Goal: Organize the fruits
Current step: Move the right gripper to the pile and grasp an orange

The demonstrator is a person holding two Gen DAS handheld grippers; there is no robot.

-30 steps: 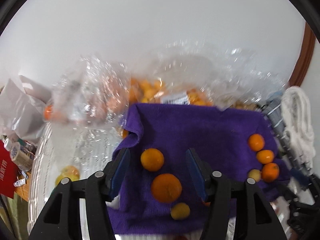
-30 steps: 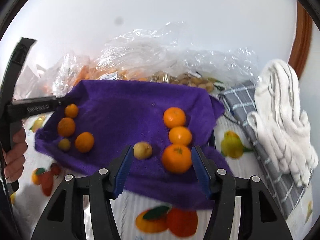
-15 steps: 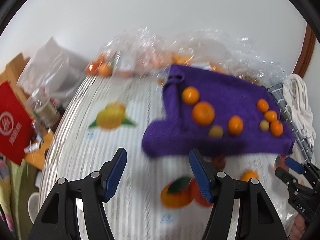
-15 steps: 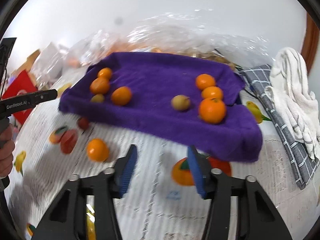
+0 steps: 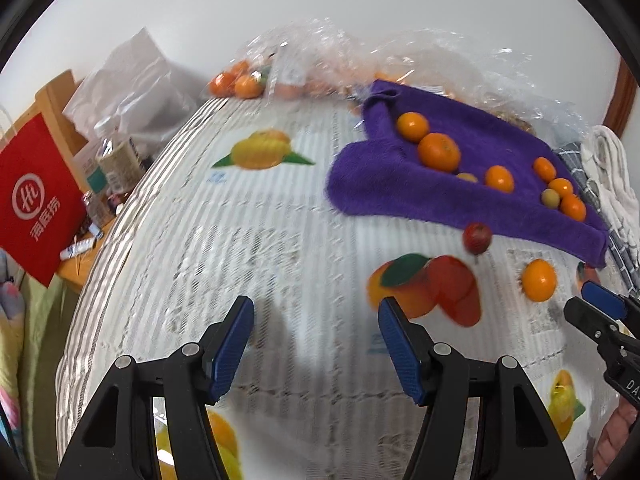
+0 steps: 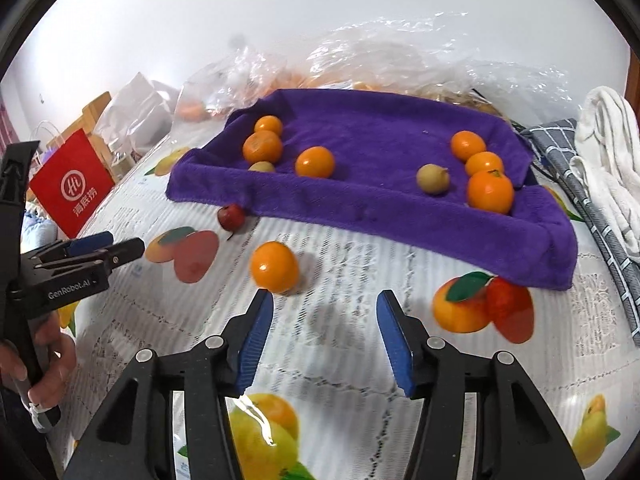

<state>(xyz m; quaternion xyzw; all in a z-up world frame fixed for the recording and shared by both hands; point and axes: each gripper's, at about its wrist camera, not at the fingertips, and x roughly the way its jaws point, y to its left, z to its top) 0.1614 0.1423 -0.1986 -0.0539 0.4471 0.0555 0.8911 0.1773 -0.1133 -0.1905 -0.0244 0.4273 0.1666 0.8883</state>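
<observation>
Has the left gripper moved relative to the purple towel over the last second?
Yes. The left gripper has pulled back toward the table's near edge; its open fingers framed fruit on the purple towel, which now lies well ahead of it.

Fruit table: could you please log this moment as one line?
left gripper open, empty | right gripper open, empty | loose orange and red fruit off purple towel

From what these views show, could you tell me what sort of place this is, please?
Probably a home, not a lab: a table under a fruit-print cloth, a purple towel holding oranges, clear bags of fruit against a white wall, and a red paper bag among clutter beside it.
</observation>
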